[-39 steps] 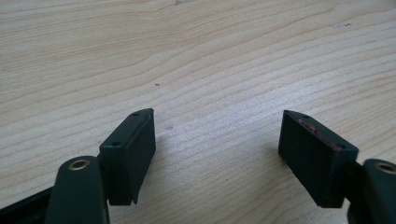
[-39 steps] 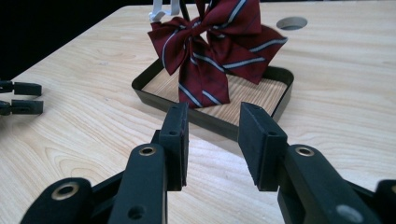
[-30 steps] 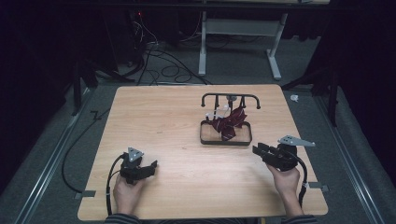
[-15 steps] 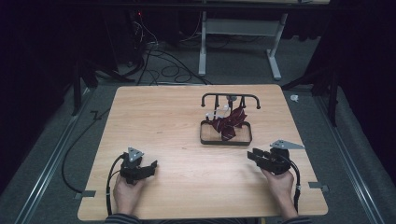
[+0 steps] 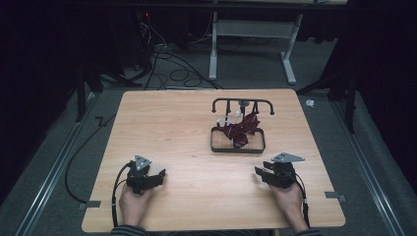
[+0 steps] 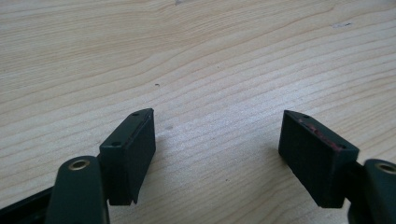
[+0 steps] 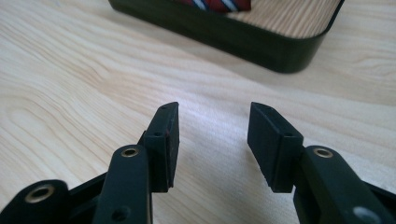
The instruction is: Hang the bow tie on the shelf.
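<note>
Two grippers rest low at the near edge of the table [image 5: 172, 128], one in each of the person's hands, which suggests a pause rather than work in hand. The left gripper [image 5: 156, 177] lies by the near left corner, its jaws spread wide over bare wood with nothing between them. The right gripper [image 5: 261, 173] sits nearer the middle right, aimed toward the tray [image 5: 238, 147]; its jaws have just been opening and stand apart, empty, probably readied for a reach. Farther back, right of centre, the dark shallow tray holds a red striped tie [image 5: 241, 130], bunched and partly draped up toward a small black rack [image 5: 243, 102] that rises behind it. Whether the tie hangs from the rack or merely leans on it is hard to tell from the high view.
</note>
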A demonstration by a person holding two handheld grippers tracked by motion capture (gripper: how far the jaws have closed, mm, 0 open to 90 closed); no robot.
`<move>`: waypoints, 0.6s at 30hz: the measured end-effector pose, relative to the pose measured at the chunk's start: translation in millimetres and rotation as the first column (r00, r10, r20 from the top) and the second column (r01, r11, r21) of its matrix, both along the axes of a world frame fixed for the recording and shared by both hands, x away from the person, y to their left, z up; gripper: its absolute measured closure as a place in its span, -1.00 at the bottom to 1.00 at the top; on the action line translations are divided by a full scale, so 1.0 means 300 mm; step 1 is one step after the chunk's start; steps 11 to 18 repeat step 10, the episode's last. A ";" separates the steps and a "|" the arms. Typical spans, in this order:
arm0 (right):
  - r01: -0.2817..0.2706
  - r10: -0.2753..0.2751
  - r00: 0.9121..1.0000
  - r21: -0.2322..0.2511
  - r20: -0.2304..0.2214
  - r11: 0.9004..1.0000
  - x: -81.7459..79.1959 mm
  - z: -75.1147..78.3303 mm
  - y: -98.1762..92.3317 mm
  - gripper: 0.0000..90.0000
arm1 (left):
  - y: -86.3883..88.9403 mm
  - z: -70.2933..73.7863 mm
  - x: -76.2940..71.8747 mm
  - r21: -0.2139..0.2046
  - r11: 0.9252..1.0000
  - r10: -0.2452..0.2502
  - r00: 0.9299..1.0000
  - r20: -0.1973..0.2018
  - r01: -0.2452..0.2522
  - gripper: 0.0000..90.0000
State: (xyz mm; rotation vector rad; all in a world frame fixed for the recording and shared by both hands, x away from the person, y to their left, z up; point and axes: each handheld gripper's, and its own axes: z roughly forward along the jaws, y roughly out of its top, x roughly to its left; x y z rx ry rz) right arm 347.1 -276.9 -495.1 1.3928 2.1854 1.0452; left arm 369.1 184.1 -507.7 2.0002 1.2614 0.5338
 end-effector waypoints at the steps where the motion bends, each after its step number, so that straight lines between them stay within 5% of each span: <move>1: -0.002 0.002 1.000 -0.019 -0.003 1.000 0.002 -0.007 0.002 0.22 | 0.000 0.000 0.000 0.000 1.000 0.000 1.000 0.000 0.000 -0.38; 7: 0.009 -0.004 0.999 -0.105 0.045 0.994 -0.011 -0.022 0.025 0.16 | -0.001 -0.001 -0.001 0.001 1.000 0.000 1.000 0.001 0.000 -0.38; 18: 0.012 -0.008 0.999 -0.102 0.042 0.995 -0.011 -0.023 0.025 0.13 | 0.000 0.000 -0.001 -0.002 1.000 -0.001 1.000 0.000 0.001 -0.38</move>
